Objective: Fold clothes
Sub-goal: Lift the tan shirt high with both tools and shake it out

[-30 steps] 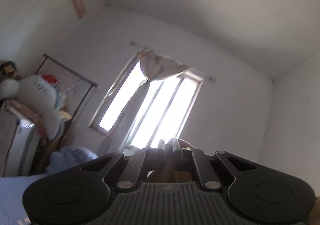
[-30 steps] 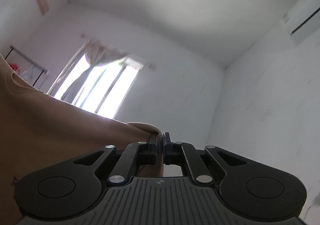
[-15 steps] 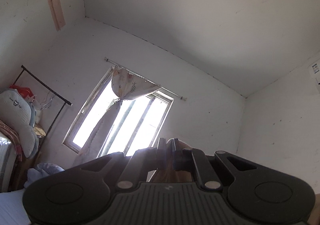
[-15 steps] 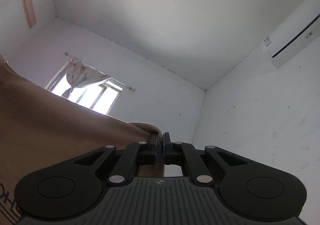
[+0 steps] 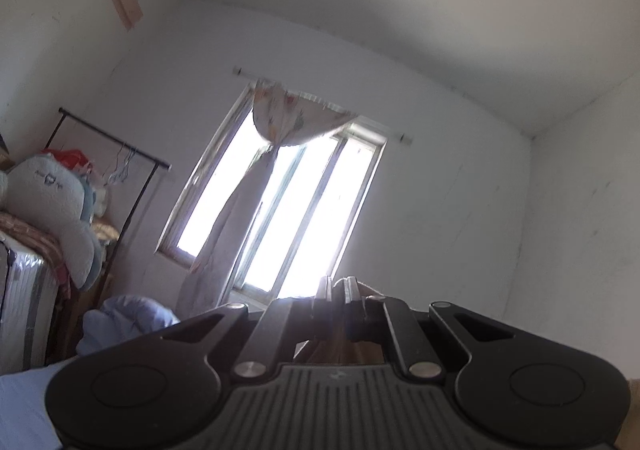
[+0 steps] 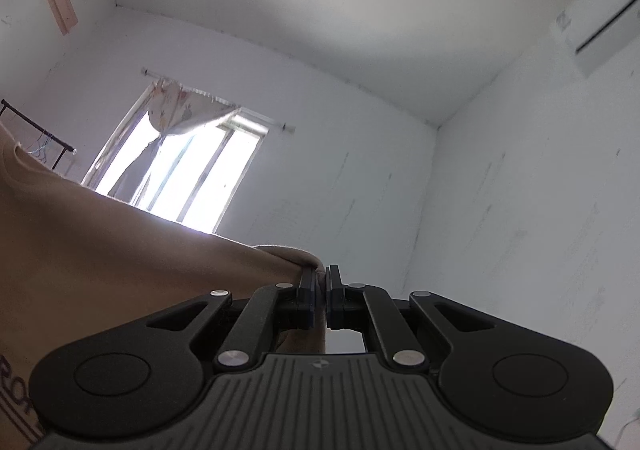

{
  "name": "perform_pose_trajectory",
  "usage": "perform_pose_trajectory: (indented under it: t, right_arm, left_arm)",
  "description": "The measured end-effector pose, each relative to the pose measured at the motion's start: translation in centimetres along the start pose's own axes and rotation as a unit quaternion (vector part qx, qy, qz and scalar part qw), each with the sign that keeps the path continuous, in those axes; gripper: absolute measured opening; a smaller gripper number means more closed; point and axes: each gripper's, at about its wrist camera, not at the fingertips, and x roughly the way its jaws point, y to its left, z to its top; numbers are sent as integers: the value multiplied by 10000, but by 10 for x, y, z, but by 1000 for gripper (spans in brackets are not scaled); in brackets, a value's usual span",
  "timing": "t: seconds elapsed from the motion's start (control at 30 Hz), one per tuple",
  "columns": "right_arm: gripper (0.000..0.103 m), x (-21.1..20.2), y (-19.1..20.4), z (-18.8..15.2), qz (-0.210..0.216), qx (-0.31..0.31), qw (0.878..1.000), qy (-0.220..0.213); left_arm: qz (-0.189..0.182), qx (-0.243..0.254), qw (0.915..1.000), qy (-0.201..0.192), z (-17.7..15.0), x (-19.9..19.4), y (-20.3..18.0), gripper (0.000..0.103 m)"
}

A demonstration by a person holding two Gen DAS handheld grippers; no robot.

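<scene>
Both black two-finger grippers pinch the tan cotton garment, cameras tilted up toward ceiling and window.
Left wrist view: left gripper point(image 5: 339, 290) clenched on a fold of the tan cotton garment point(image 5: 340, 344), bright barred window point(image 5: 280, 209) behind, black clothes rack point(image 5: 116, 145) at left. Right wrist view: right gripper point(image 6: 321, 282) clamped on the garment point(image 6: 120, 258) edge; cloth spreads left, white wall air conditioner point(image 6: 600, 29) upper right.

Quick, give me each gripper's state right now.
Left gripper: closed on the tan garment.
Right gripper: closed on the same tan garment's edge.
</scene>
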Motion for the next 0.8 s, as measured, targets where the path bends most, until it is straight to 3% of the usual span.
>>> perform_pose_trajectory:
  t: [0.3, 0.5, 0.8]
  right_arm:
    - [1, 97, 29, -89, 99, 52, 9963, 853]
    - [1, 182, 57, -155, 236, 119, 9888, 1472]
    - [1, 288, 106, -238, 406, -71, 9805, 1923]
  left_arm:
    - [338, 222, 9972, 633, -90, 105, 10, 3]
    - [632, 454, 9898, 1190, -155, 189, 28, 3]
    - [995, 430, 9818, 1560, -228, 278, 70, 3]
